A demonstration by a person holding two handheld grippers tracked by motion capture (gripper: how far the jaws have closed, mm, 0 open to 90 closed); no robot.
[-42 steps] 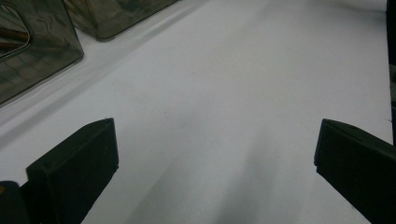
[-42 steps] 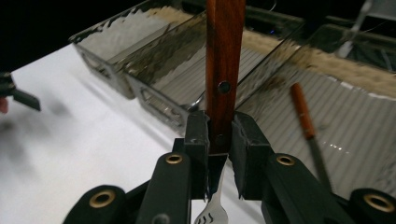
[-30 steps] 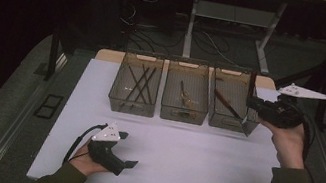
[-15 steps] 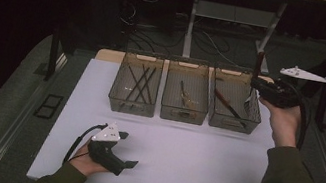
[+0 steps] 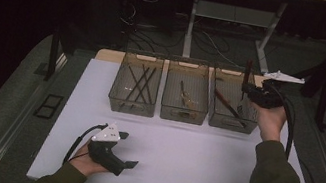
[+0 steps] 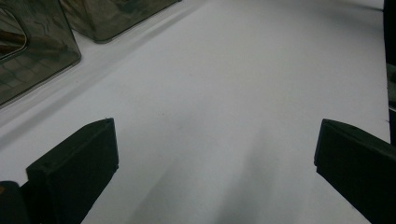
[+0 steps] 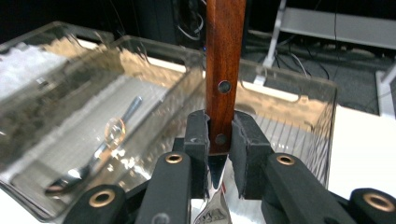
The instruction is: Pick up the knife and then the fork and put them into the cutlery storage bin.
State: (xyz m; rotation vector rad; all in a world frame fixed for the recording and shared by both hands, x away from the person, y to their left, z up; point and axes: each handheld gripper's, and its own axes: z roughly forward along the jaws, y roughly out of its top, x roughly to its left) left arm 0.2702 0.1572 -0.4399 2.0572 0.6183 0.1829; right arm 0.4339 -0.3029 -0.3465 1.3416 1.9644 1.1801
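Wooden-handled knife (image 7: 225,70) is clamped upright between the closed jaws of the right gripper (image 5: 251,93), which has been carried from beside the right-hand bin (image 5: 227,120) to above it, so placing it inside is judged imminent, while the left gripper (image 5: 126,152) rests open.

The left hand (image 5: 88,159) rests low, its black two-jaw left gripper (image 5: 126,150) lying level — jaws spread wide apart. The right forearm stretches forward, wrist raised; the black right gripper (image 7: 219,140) is clamped, pads pressing both sides — plate uppermost.
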